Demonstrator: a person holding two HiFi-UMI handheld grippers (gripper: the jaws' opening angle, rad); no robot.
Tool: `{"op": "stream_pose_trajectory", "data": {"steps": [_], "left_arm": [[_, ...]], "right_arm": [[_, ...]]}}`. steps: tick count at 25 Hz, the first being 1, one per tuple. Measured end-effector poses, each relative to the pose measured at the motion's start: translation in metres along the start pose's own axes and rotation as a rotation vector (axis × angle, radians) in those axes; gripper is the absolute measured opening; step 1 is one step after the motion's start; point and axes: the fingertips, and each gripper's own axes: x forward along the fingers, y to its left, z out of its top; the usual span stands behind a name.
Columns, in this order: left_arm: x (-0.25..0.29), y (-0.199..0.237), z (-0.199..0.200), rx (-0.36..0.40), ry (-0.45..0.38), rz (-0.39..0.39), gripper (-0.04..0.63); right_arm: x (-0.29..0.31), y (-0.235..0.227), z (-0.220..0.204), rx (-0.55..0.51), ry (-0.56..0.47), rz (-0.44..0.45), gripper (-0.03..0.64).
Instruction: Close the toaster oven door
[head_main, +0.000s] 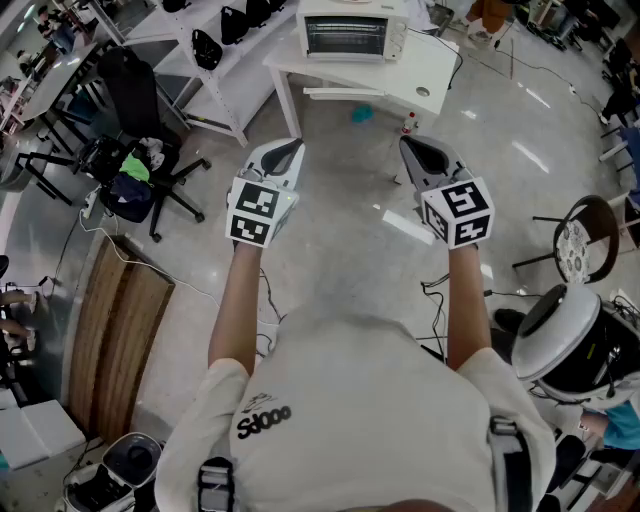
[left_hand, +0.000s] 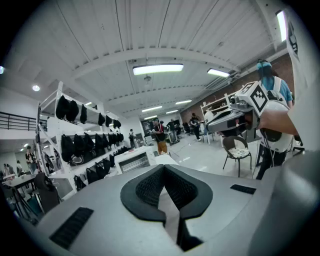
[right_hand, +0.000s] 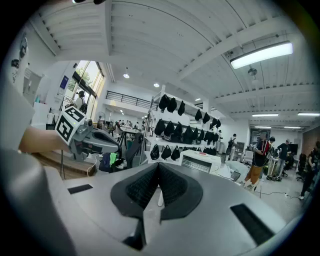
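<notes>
The task has not visibly begun. The toaster oven (head_main: 352, 35) stands on a white desk (head_main: 430, 72) at the far edge of the head view, well apart from the person, with a wide stretch of bare floor (head_main: 340, 230) between them. The person holds both tools out in front at about the same height. Neither is anywhere near the appliance. The left hand-held gripper (head_main: 290, 150) has its jaws pressed together on nothing: in its own view the dark ribbed pads meet at the tip, with only the room beyond them. The right hand-held gripper (head_main: 412, 146) is likewise clenched and empty, its pads also meeting at the front. From this far off the oven's front cannot be read with certainty. A rack-lined opening or window shows, and a pale flat slab (head_main: 343, 93) juts out low at the desk's front edge. That slab may be the lowered door, but the pictures do not settle it. Judging from this, everything is left to do: walk up to the desk, bring one tool under or against the door, and swing it up until it sits shut against the oven's face.
</notes>
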Motion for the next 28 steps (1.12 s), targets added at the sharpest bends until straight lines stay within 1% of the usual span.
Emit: {"op": "stream_pose_trajectory", "data": {"steps": [4, 8, 13, 15, 17, 19, 21, 23, 25, 28], "left_arm": [[0.006, -0.006, 0.009, 0.002, 0.002, 0.01, 0.015], [0.012, -0.017, 0.01, 0.017, 0.017, 0.002, 0.016], [0.025, -0.017, 0.009, 0.007, 0.023, 0.002, 0.015], [0.034, -0.015, 0.008, 0.014, 0.023, -0.005, 0.015], [0.047, -0.008, 0.004, 0.014, 0.019, -0.012, 0.015], [0.062, 0.0, -0.004, 0.016, 0.02, -0.022, 0.015], [0.081, 0.014, -0.017, 0.014, 0.026, -0.031, 0.016], [0.105, 0.039, -0.03, 0.001, 0.025, -0.033, 0.015], [0.134, 0.074, -0.037, -0.008, 0.016, -0.033, 0.016], [0.186, 0.136, -0.033, 0.011, -0.001, -0.045, 0.016]], "right_arm": [[-0.008, -0.01, -0.002, -0.001, 0.001, 0.016, 0.008], [-0.014, -0.019, -0.01, 0.003, -0.001, 0.028, 0.008], [-0.013, -0.03, -0.017, 0.052, -0.022, 0.051, 0.008], [-0.009, -0.04, -0.02, 0.05, -0.011, 0.011, 0.008], [0.003, -0.052, -0.026, 0.02, 0.006, -0.041, 0.008], [0.018, -0.063, -0.033, 0.032, 0.007, -0.062, 0.008], [0.038, -0.074, -0.04, 0.082, -0.006, -0.064, 0.008], [0.065, -0.087, -0.042, 0.113, -0.029, -0.068, 0.008], [0.101, -0.105, -0.039, 0.106, -0.036, -0.08, 0.008], [0.169, -0.135, -0.033, 0.081, -0.004, -0.089, 0.008]]}}
